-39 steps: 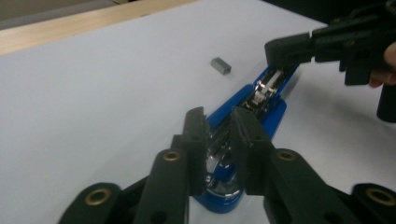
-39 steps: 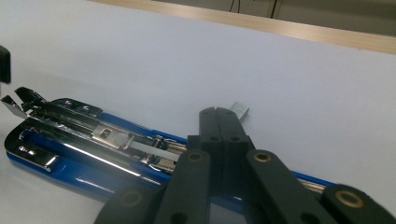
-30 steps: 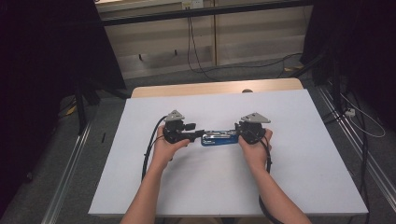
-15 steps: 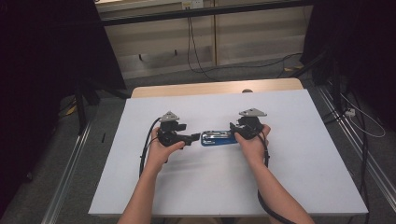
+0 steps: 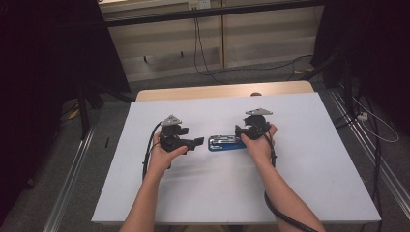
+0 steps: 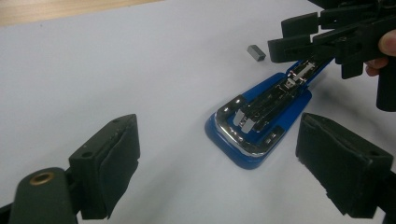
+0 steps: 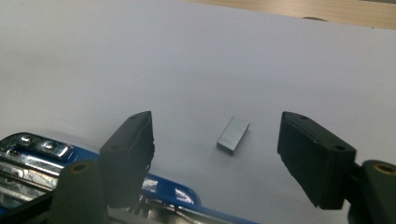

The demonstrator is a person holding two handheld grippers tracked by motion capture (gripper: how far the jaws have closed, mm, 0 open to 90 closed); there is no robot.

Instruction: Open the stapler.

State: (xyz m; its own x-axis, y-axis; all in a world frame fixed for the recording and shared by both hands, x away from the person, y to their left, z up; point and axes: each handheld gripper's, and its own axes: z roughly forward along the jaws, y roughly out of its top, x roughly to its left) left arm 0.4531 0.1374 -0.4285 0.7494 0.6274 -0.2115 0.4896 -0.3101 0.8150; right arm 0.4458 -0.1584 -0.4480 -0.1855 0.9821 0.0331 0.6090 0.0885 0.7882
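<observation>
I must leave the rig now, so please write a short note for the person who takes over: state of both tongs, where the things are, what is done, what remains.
Left tongs: open, jaws just widened, nothing between them, beside the near end of the blue stapler.
Right tongs: open, jaws just widened, over the stapler's other end, pointing toward the small grey staple block.
Stapler lies flat mid-table, its metal inside showing.
The block lies loose on the table, apart from the stapler.
Done: both tongs have released.
Left, probably: pick up the block and load it into the stapler.
</observation>
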